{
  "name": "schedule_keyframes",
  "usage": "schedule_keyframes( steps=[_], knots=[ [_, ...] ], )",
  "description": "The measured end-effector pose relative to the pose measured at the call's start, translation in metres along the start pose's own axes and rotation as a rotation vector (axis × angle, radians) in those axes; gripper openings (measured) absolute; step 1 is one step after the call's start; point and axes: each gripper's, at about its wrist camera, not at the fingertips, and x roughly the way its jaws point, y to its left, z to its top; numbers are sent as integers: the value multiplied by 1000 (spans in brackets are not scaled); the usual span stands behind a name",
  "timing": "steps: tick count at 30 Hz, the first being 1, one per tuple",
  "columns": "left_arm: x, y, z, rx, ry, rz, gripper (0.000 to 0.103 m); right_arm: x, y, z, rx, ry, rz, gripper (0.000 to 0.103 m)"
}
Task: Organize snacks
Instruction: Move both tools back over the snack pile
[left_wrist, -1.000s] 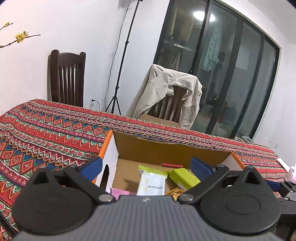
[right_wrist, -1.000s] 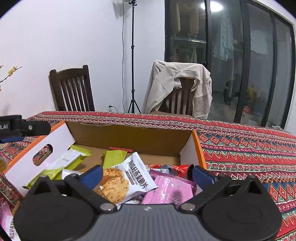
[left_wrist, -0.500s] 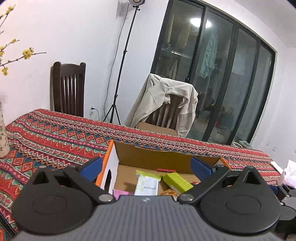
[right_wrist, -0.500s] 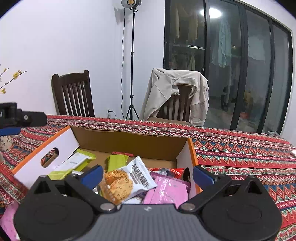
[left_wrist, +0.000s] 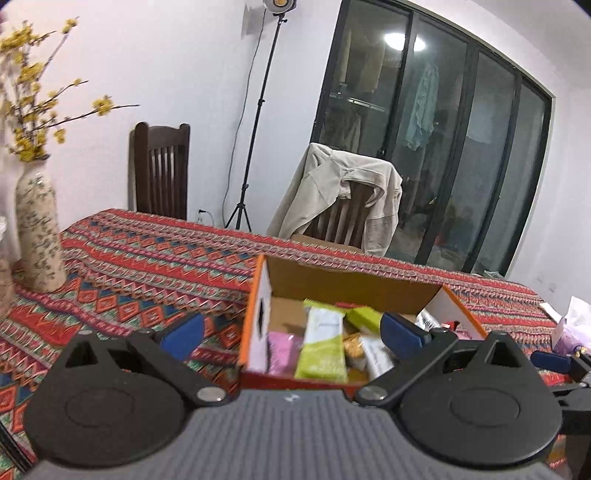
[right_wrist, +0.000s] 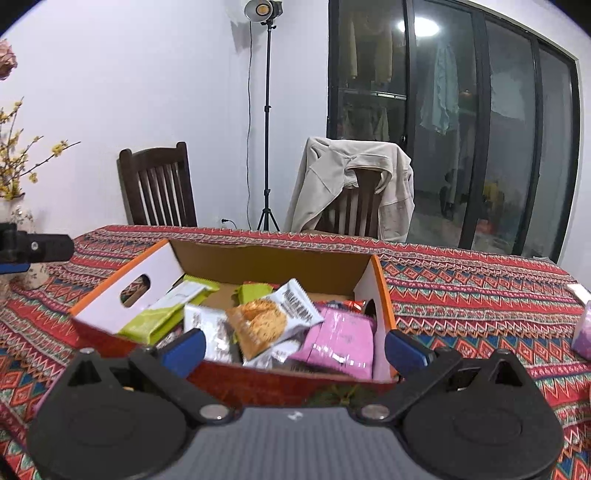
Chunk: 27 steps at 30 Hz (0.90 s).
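Both grippers spread wide, empty, snack box (right_wrist: 376, 291) ahead, vase (left_wrist: 38, 229) left, tablecloth (right_wrist: 461, 291)

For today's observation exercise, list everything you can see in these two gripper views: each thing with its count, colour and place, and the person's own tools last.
cardboard box: one, orange-edged with white walls, on the table, open
snack packets: several, green, pink, white and a cookie print, inside the box
tablecloth: one, red patterned, covering the table
vase: one, cream, holding yellow blossoms, on the table's left
chairs: two, dark wood, behind the table
jacket: one, beige, draped on the right chair
light stand: one, black, by the wall
left gripper: one, black with blue pads, open
right gripper: one, same colours, open
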Motion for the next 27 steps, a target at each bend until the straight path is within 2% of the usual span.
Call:
schedule_keyframes(
  steps=[13,21,27],
  knots=[
    [-27,37,-38,13,28,42,103,-17,15,-29,-3,38,24,103],
    [-21,50,-61,25,46,57,103,-17,17,-42,4,68,31,103],
    [-17,54,-67,20,47,53,103,-13,15,-53,14,105,17,103]
  ],
)
